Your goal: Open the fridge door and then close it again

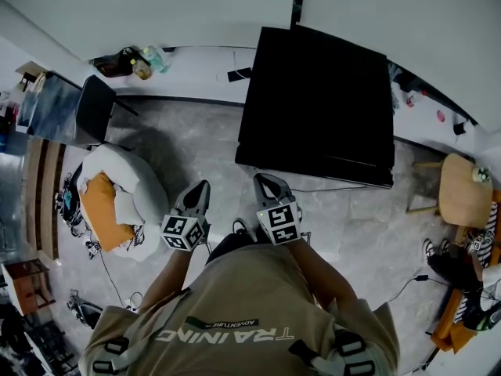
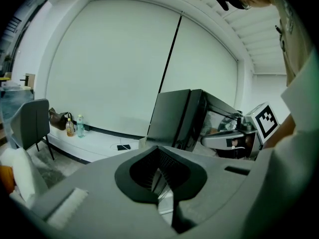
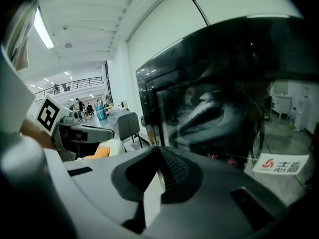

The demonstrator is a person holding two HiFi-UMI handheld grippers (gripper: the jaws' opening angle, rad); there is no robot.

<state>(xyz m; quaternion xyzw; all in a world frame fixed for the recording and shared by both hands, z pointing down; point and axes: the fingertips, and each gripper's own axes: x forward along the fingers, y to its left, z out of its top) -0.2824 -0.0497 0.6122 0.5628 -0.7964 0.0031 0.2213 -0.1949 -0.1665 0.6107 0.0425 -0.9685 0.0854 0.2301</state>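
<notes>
The black fridge (image 1: pixel 317 104) stands against the white wall, seen from above in the head view, and its door looks closed. My left gripper (image 1: pixel 196 197) and right gripper (image 1: pixel 264 188) hover side by side a short way in front of it, touching nothing. Both are shut with nothing between the jaws. The left gripper view has the fridge (image 2: pixel 175 118) ahead to the right, beyond the left gripper (image 2: pixel 159 152). Its glossy door (image 3: pixel 209 108), bearing a white sticker (image 3: pixel 279 164), fills the right gripper view close behind the right gripper (image 3: pixel 159 151).
A white beanbag with an orange cushion (image 1: pixel 117 198) lies left of me, and a dark chair (image 1: pixel 94 108) stands behind it. Bottles and a bag (image 1: pixel 141 63) sit on the white ledge. A wooden stool (image 1: pixel 463 190) stands right of the fridge. Cables trail on the floor.
</notes>
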